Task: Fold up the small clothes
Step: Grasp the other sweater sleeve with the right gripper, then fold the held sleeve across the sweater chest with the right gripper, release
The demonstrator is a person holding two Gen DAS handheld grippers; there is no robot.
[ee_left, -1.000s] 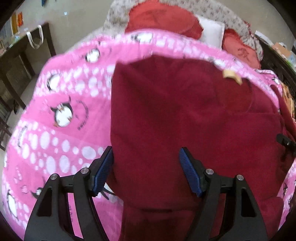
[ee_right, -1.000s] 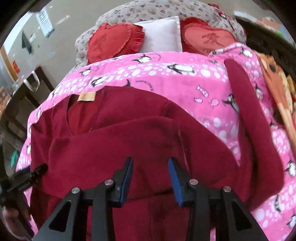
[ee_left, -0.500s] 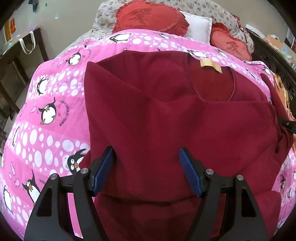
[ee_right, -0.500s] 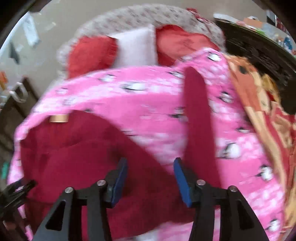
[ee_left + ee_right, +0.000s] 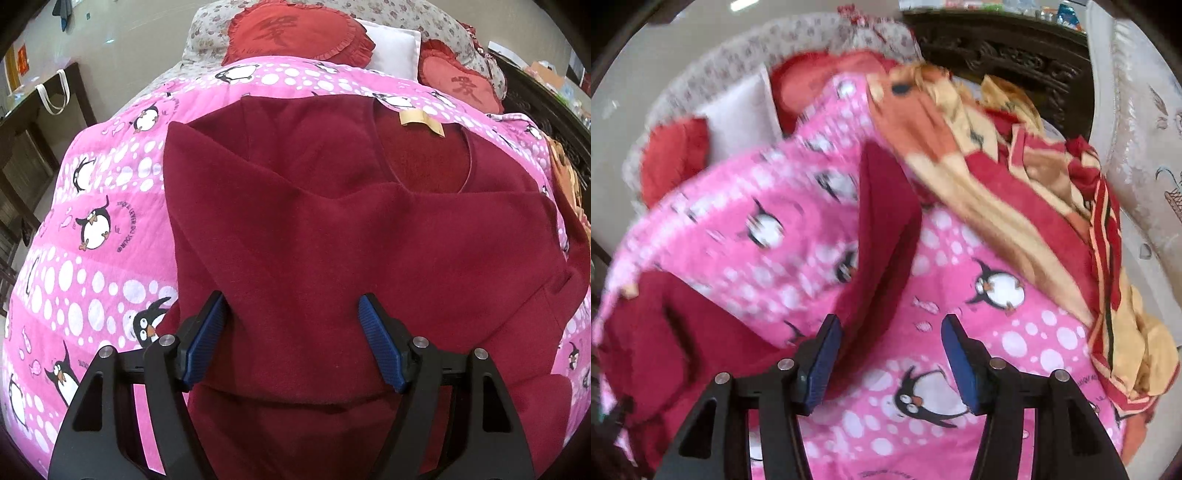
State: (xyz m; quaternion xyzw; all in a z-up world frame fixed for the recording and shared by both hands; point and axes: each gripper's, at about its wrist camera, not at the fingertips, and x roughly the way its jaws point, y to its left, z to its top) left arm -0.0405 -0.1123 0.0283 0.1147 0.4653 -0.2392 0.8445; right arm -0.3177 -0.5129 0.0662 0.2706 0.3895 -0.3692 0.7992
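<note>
A dark red sweater [image 5: 369,240] lies on the pink penguin blanket [image 5: 92,221], collar and tan label [image 5: 421,120] at the far end. Its left sleeve is folded across the body. My left gripper [image 5: 293,343] is open and empty, hovering over the sweater's lower part. In the right wrist view the sweater's body [image 5: 665,332] is at the left and its right sleeve [image 5: 882,229] stretches away over the blanket [image 5: 979,332]. My right gripper [image 5: 892,362] is open and empty, just right of the sleeve's near end.
Red heart cushions [image 5: 295,33] and a white pillow [image 5: 391,50] lie at the bed's head. A crumpled orange and red blanket [image 5: 1034,192] lies along the right side. A dark carved headboard [image 5: 997,55] stands behind it. A dark table [image 5: 26,122] is to the left.
My right gripper has swung right, away from the sweater's body to the outstretched right sleeve, and opened wider. My left gripper stays open and has drawn back a little from the folded sleeve.
</note>
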